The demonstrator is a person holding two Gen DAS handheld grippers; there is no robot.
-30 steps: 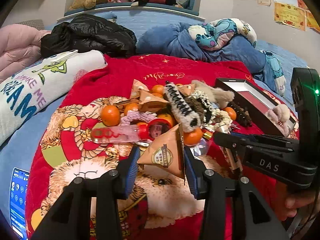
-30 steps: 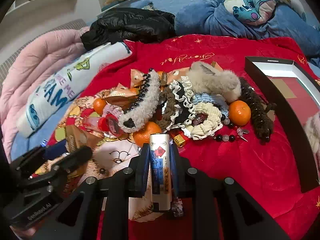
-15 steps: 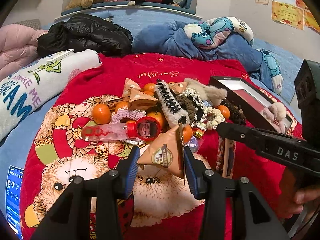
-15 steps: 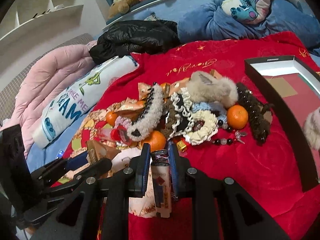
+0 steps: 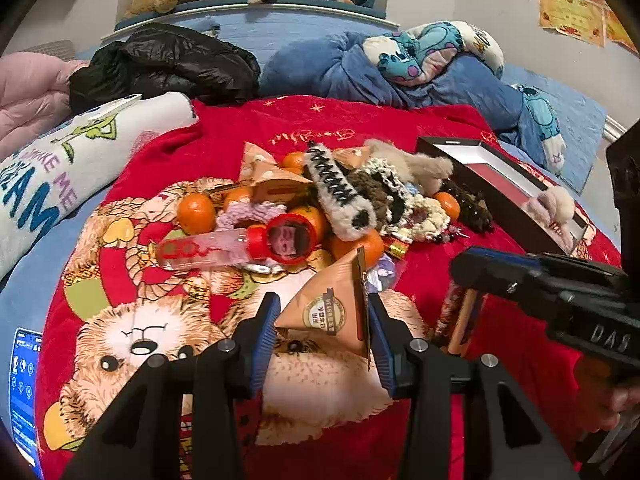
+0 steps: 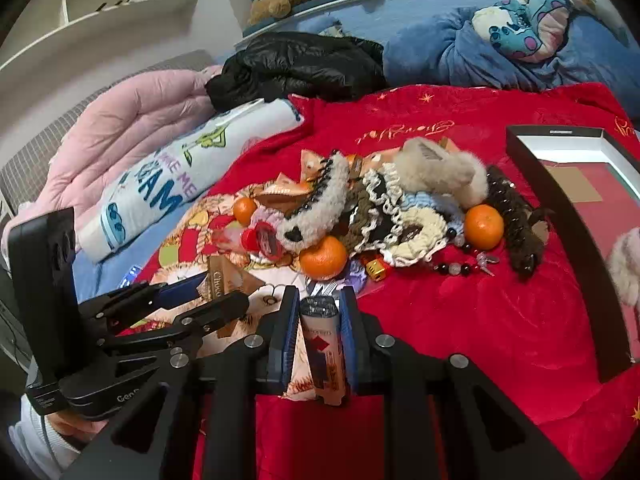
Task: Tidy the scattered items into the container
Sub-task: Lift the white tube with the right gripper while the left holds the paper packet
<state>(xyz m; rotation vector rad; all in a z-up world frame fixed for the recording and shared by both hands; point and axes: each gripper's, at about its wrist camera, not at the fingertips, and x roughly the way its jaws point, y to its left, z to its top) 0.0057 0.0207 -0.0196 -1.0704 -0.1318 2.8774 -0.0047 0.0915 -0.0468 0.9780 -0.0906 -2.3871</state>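
Left wrist view: a light, crushable triangular packet (image 5: 334, 306) is clamped in the left gripper (image 5: 322, 320) at lower centre.
At lower centre of the right wrist view, a slim stiff tube (image 6: 322, 340) is gripped across its middle by the right gripper (image 6: 320, 336); the container (image 6: 576, 216) lies at right.

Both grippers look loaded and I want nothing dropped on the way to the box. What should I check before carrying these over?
1. Left gripper clamped on the triangular snack packet: ok.
2. Right gripper clamped on the foil stick packet: ok, though it hangs well below the pads.
3. Black box open and reachable: ok.
4. Free floor space in the box: ok; only a fluffy item at one end.
5. Path over the red blanket to the box: ok.
6. Both packets lifted off the blanket: cannot tell.
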